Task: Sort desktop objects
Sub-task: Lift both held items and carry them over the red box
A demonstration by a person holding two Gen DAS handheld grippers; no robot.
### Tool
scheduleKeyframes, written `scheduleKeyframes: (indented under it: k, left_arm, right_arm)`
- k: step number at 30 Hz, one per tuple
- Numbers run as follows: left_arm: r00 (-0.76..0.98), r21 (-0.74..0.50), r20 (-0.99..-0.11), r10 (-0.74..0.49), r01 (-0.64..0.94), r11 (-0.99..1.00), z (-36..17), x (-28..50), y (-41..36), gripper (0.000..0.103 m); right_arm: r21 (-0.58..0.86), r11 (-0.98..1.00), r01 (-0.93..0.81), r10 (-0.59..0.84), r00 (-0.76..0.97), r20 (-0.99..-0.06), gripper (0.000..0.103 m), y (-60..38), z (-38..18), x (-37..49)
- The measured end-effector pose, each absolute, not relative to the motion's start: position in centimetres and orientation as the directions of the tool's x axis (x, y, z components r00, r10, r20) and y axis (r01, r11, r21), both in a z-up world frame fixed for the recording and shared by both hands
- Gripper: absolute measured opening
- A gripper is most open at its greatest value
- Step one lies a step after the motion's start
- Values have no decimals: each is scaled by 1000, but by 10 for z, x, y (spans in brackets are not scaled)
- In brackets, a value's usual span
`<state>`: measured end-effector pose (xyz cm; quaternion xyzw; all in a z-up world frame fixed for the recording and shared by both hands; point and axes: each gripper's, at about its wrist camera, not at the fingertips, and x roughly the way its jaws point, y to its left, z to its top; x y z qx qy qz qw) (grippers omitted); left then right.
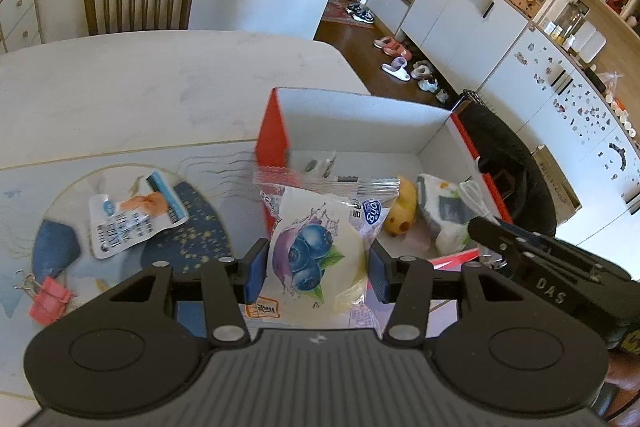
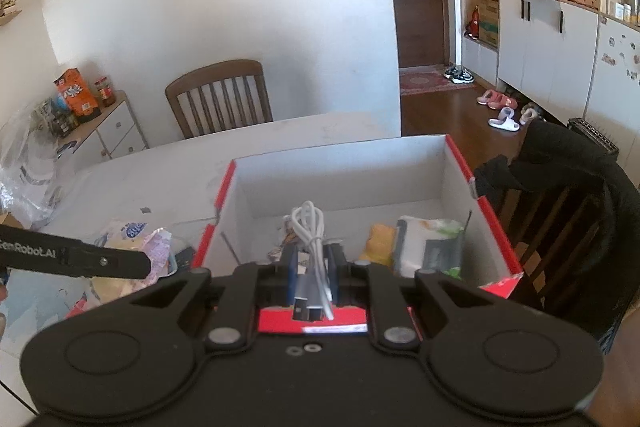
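Two grippers each carry one item toward the red-and-white box (image 2: pixel 456 167), which already serves as the collecting bin. Clamped partway by its blue pads, the left gripper (image 1: pixel 318 267) holds the blueberry pastry packet (image 1: pixel 316 247) across its width; the packet hangs in front of the fingers, near the box's left wall and not yet clearly over the opening. Pinched fully closed, the right gripper (image 2: pixel 312 267) holds a coiled white USB cable (image 2: pixel 308 227), loops sticking up ahead of the fingertips and the metal plug (image 2: pixel 305 301) pointing back toward the camera; it sits just over the near red rim, so release into the box looks close.

Ahead of the right gripper, inside the box, lie a yellow toy (image 1: pixel 400 211) and a tissue pack (image 1: pixel 444 211), leaving bare floor toward the left half. Left of the left gripper, a crumpled snack wrapper (image 1: pixel 132 215) and a pink binder clip (image 1: pixel 50 301) remain on the table mat (image 1: pixel 24 211). The box's near-left corner looks likeliest to snag the packet.
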<state>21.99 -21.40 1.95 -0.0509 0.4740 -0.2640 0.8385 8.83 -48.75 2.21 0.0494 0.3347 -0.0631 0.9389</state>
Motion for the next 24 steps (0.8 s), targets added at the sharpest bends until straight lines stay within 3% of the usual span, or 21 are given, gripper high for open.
scheduleKeyframes:
  k: [24]
  left_arm:
    - [336,-272,-829,-447,455,848,7,279,-324,49]
  right_arm:
    - [39,975,217,-134,726,-675,15,-546,8,149]
